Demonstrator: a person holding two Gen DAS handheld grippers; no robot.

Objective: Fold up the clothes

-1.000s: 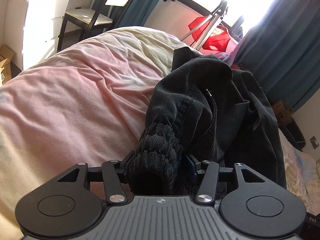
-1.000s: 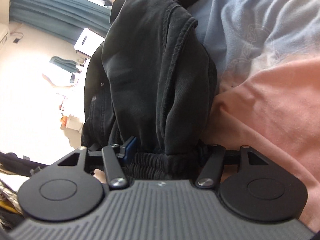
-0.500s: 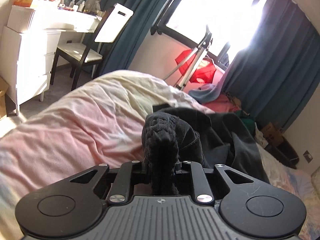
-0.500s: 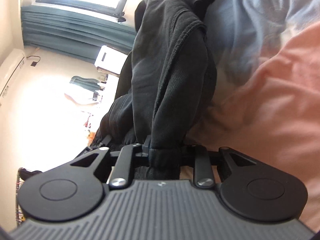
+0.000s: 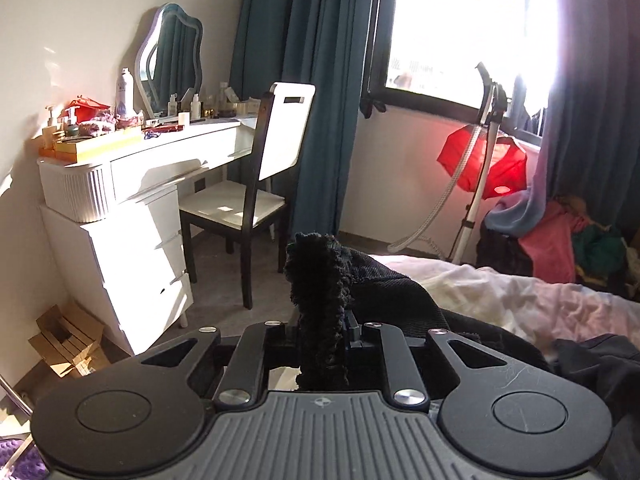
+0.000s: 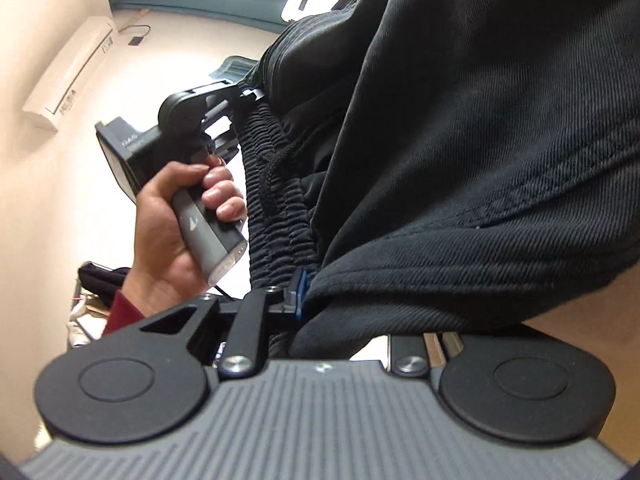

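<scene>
1. Left gripper (image 5: 322,330): jaws narrow, clamped on the ribbed waistband (image 5: 318,280) of the black trousers (image 5: 400,300), which trail to its right over the bed (image 5: 540,292).
2. Right gripper (image 6: 340,316): narrow, pinching the trousers' hem (image 6: 400,304); cloth blocks the view ahead.
3. Beyond the left gripper: chair (image 5: 276,160), dressing table (image 5: 132,168), curtains (image 5: 304,80).
4. Left of the right gripper: the person's hand (image 6: 176,220).

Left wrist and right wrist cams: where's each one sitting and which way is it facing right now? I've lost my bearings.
Left wrist view: on the left gripper, facing the white vanity, chair and window; jaws clamp the black garment's ribbed waistband; no hand shows.
Right wrist view: on the right gripper, rolled sideways, facing along the waistband toward wall and air conditioner; the person's left hand shows.
Shared: the same black garment, the left gripper and the chair.
</scene>
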